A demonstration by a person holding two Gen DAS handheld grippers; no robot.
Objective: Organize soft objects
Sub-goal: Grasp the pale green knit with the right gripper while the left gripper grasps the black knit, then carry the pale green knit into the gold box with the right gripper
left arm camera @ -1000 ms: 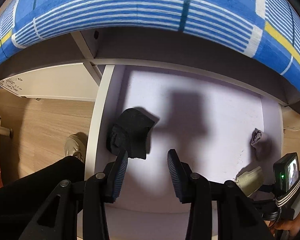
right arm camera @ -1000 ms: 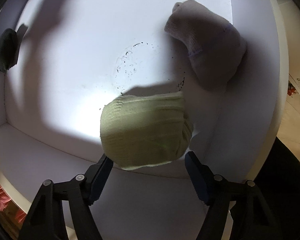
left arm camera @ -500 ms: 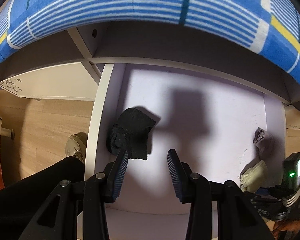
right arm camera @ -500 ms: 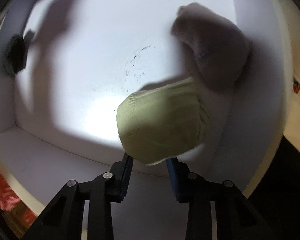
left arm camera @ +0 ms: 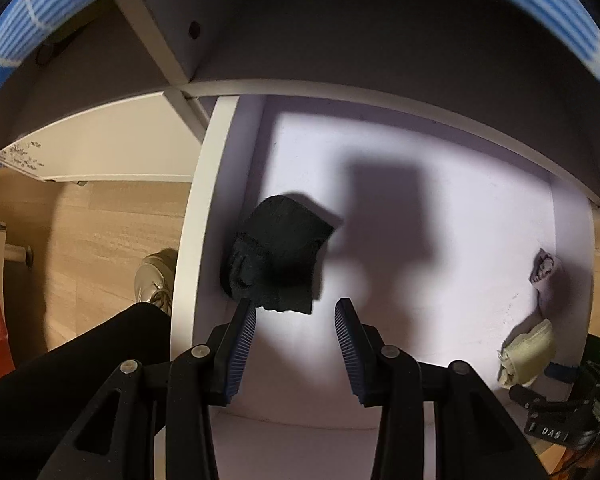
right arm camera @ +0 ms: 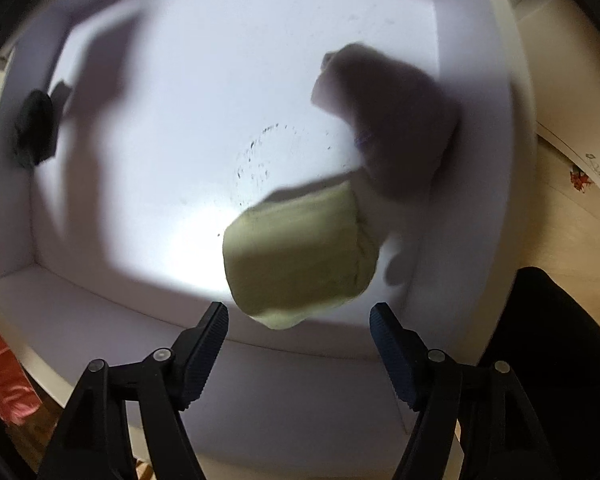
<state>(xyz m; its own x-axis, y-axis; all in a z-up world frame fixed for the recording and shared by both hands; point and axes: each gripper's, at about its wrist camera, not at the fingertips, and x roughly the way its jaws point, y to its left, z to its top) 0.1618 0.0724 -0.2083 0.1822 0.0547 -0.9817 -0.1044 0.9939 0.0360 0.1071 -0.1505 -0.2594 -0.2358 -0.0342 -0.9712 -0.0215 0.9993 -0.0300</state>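
Note:
A white drawer (left arm camera: 188,264) holds rolled socks. A black sock bundle (left arm camera: 278,260) lies against its left wall, just beyond my open, empty left gripper (left arm camera: 296,320). In the right wrist view a pale green sock roll (right arm camera: 300,260) lies on the drawer floor just ahead of my right gripper (right arm camera: 300,328), whose jaws stand wide open behind it. A grey sock roll (right arm camera: 392,120) lies beyond it by the right wall. The green roll (left arm camera: 528,348) and the grey roll (left arm camera: 544,268) also show at the right of the left wrist view.
A dark shelf underside and a blue striped cloth (left arm camera: 16,20) hang over the drawer. Wooden floor (left arm camera: 100,232) and a shoe (left arm camera: 156,276) lie left of the drawer. The drawer floor (right arm camera: 220,120) has dark specks. The black bundle (right arm camera: 34,128) sits far left.
My right gripper closed on the green sock roll half a second ago and now stands wide open, the roll lying free. The left gripper moved slightly closer to the drawer.

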